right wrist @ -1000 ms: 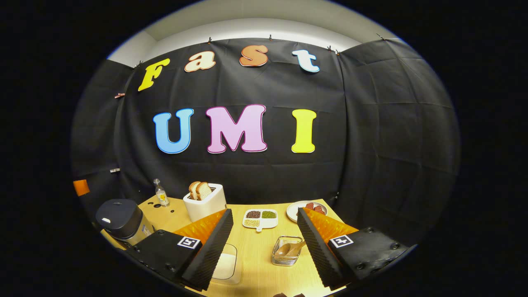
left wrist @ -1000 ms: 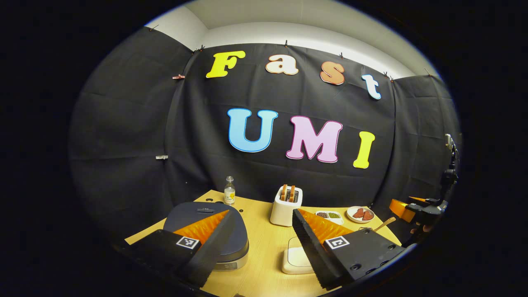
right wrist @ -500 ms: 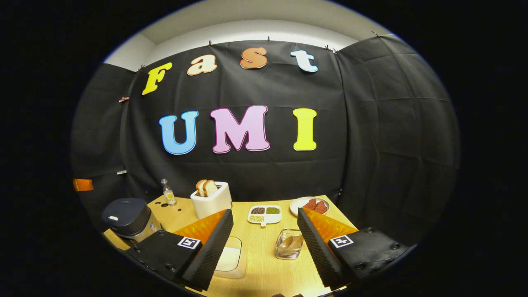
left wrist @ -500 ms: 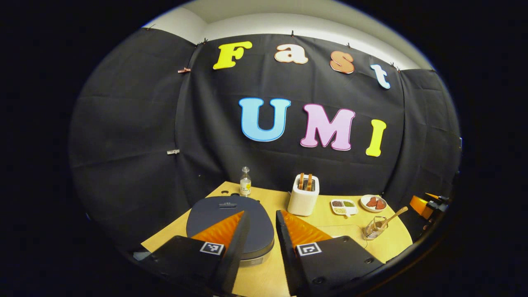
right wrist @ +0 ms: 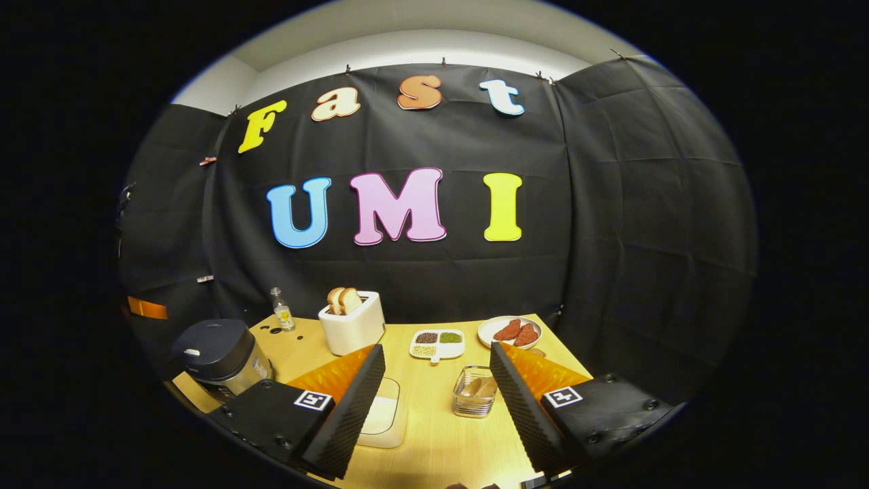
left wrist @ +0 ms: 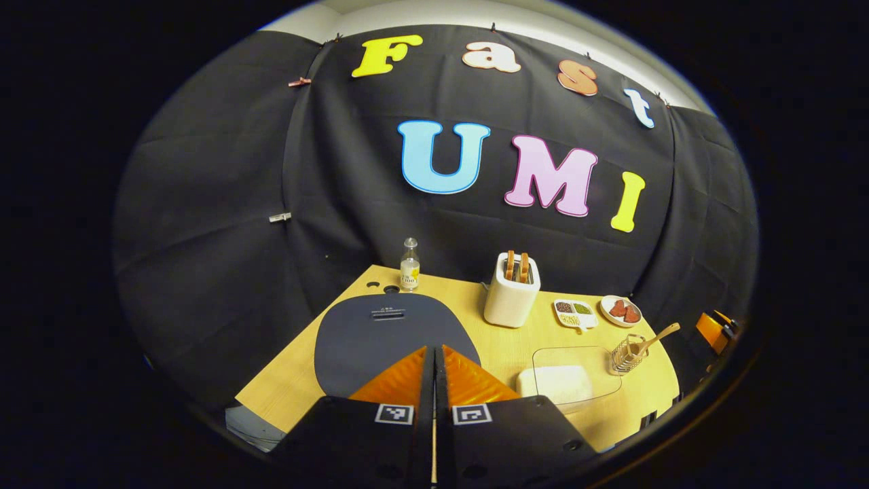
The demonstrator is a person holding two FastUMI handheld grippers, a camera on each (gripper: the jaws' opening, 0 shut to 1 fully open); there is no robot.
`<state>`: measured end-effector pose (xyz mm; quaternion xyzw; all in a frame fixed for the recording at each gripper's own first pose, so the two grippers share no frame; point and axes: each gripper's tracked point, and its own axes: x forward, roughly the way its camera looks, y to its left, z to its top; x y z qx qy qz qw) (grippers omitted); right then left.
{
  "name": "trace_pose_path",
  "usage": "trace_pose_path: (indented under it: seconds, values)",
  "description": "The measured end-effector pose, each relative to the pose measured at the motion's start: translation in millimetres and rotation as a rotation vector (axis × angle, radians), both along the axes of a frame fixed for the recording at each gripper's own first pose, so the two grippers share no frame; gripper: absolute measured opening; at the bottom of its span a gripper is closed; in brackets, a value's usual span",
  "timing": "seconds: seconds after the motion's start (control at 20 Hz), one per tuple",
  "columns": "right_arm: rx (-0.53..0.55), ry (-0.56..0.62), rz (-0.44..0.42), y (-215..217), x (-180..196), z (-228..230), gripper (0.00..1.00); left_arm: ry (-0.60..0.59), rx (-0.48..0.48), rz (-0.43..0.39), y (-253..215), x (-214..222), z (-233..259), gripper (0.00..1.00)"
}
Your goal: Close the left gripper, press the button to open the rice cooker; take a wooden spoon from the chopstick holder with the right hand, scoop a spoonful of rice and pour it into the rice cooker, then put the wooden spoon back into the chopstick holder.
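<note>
Closing up since a second ago, the left gripper (left wrist: 434, 356) now has its fingers pressed together with nothing between them, poised above the near edge of the dark grey, flat-lidded rice cooker (left wrist: 390, 333); its lid is down, and its front face and button are hidden behind the fingers, so contact cannot be told; at 3 o'clock from the fingertips lies the clear-lidded white box of rice (left wrist: 563, 380), its near edge cut off by the gripper body; at 2 o'clock, the wire chopstick holder (left wrist: 626, 354) has the wooden spoon (left wrist: 653, 337) leaning out of it.

Over on the right gripper view, the right gripper (right wrist: 438, 367) hangs spread wide and empty over the pale wooden table (right wrist: 441, 448); the chopstick holder (right wrist: 473, 401) sits between its fingers, toward 1 o'clock, with the spoon's bowl (right wrist: 478, 387) hard to make out through the wires; the rice box (right wrist: 381, 415) is half hidden behind the left finger; the rice cooker (right wrist: 217, 353) is well off at 9 o'clock, and the white toaster with bread slices (right wrist: 351, 322) stands at 11 o'clock.
</note>
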<state>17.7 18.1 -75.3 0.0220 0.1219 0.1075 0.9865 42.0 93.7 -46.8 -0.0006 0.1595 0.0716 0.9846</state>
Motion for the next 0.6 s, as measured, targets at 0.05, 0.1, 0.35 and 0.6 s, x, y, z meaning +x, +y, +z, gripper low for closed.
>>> trace_pose_path:
  seconds: [0.05,0.1,0.35,0.6]
  values:
    - [-0.003,-0.008,-0.005,-0.1,0.6,3.1,0.97,0.019,0.016,-0.001,6.0,2.5,-7.0,0.07]
    - [-0.002,-0.014,-0.011,0.5,-0.7,5.9,0.97,0.032,0.03,0.0,12.3,6.4,-11.4,0.07]
    - [0.002,-0.005,-0.081,-6.0,-18.3,9.7,0.97,0.15,0.055,-0.009,32.5,24.1,-56.7,0.06]
    - [-0.024,0.027,-0.167,-18.9,-43.5,0.4,0.97,0.199,0.022,-0.064,28.3,30.4,-79.5,0.07]
